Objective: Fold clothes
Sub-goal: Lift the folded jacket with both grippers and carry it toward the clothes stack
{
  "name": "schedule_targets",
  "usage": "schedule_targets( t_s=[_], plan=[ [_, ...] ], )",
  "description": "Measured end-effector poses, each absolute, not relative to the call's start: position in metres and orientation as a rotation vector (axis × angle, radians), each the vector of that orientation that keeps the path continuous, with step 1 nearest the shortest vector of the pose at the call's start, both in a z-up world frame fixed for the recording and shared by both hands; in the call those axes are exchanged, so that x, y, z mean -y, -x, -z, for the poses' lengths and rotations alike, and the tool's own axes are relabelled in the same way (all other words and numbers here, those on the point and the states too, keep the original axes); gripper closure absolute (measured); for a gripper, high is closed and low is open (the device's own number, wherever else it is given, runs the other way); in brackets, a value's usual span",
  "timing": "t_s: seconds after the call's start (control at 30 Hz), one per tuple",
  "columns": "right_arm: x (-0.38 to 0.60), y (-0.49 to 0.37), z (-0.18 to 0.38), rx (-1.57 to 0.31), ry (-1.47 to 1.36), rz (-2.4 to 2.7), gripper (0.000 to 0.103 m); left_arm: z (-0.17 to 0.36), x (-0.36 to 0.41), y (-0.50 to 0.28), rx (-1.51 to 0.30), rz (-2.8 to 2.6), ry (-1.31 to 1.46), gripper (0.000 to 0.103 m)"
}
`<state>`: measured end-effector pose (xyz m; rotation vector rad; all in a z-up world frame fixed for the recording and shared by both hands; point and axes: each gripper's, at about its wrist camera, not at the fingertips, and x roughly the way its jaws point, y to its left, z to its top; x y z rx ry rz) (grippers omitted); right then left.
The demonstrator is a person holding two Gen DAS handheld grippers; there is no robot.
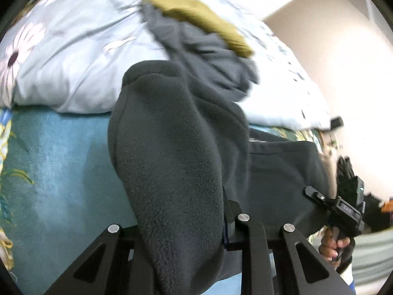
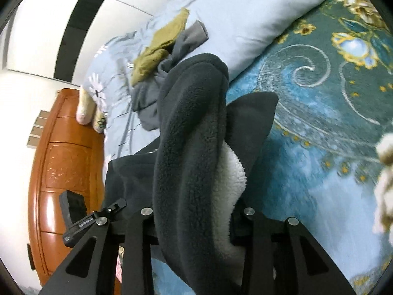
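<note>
A teal bedspread (image 2: 319, 147) bears a pale duvet (image 1: 73, 73). The dark fleece (image 1: 172, 159) hangs lifted above it, pinched by the left gripper (image 1: 186, 241) and the right gripper (image 2: 196, 233). Grey (image 1: 208, 56) and olive clothes (image 1: 196, 17) lie on the duvet.

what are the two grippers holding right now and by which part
Both grip the same dark grey fleece garment: the left gripper a bunched fold, the right gripper an edge showing white lining.

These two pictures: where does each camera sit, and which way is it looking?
Left wrist: on the left gripper, looking down at a dark fleece on the bed; the right gripper and a hand show.
Right wrist: on the right gripper, clamping that fleece; the left gripper shows.
Both share the fleece, quilt and clothes pile.
</note>
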<state>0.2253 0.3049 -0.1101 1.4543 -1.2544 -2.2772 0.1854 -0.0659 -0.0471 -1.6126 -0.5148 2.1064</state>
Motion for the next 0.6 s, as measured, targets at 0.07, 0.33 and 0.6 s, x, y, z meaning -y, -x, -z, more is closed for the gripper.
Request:
schedule_targets(
  t_s=[0.07, 0.33, 0.6],
  plan=[
    [-0.315, -0.244, 0.104, 1.263, -1.444, 2.268, 0.068, 0.035, 0.051, -0.187, 0.514, -2.068, 1.622, 0.079],
    [-0.366, -0.302, 0.063, 1.22, -1.376, 2.361, 0.068, 0.019, -0.033, -0.201, 0.436, -1.926, 1.664, 0.079],
    [-0.453, -0.363, 0.009, 1.309, -1.227, 2.517, 0.068, -0.056, -0.183, -0.186, 0.257, -1.804, 1.486, 0.079]
  ],
)
